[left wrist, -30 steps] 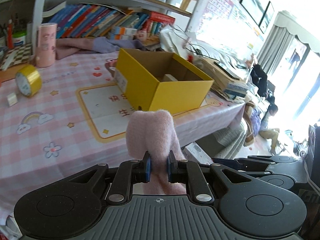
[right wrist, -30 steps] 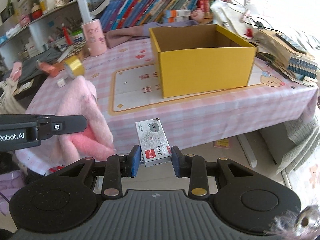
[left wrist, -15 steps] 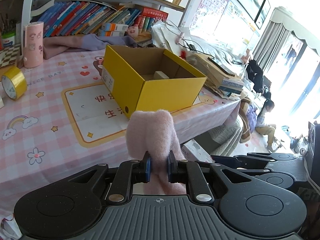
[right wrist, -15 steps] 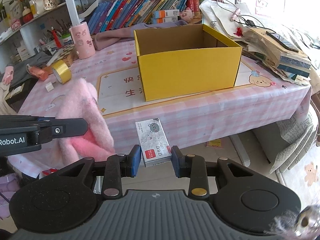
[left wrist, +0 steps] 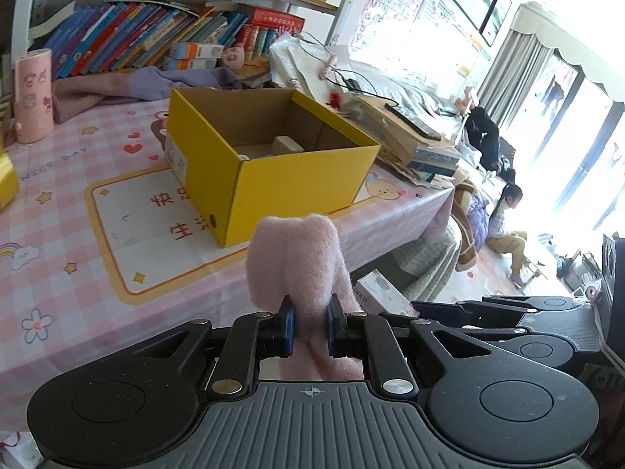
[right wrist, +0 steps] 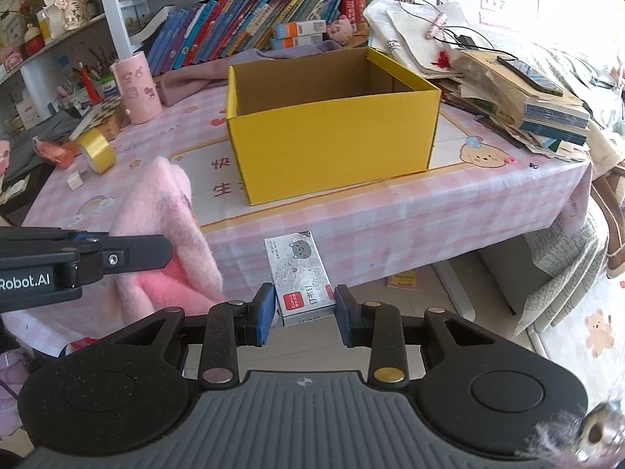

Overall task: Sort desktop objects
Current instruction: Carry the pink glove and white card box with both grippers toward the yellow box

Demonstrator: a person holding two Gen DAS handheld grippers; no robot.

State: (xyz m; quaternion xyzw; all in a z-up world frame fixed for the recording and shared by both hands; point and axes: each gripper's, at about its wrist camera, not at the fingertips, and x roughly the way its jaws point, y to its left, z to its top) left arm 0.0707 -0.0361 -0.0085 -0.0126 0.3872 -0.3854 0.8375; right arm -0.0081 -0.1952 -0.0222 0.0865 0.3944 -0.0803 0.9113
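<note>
My left gripper [left wrist: 310,326] is shut on a fluffy pink cloth [left wrist: 299,262], which sticks up above the blue pads and hangs below them. From the right wrist view the same pink cloth [right wrist: 164,226] shows at the left, held off the table's front edge. My right gripper [right wrist: 304,310] is shut on a small white staple box [right wrist: 299,273] with a red label. A yellow cardboard box [right wrist: 332,140] stands open on the pink checked tablecloth [right wrist: 488,203], beyond both grippers. Small items lie on the bottom of the yellow box [left wrist: 273,164].
A roll of yellow tape [right wrist: 95,150], a pink cylinder [right wrist: 136,86] and a purple cloth [right wrist: 203,78] lie at the table's left and back. Stacked papers with a phone [right wrist: 527,97] fill the right end. Books line the shelf behind. A person [left wrist: 504,222] sits on the floor at right.
Both grippers have shifted sideways along the table front with their loads; the yellow box now appears nearer and more central, and the tape roll has slid to the left edge of the left wrist view.
</note>
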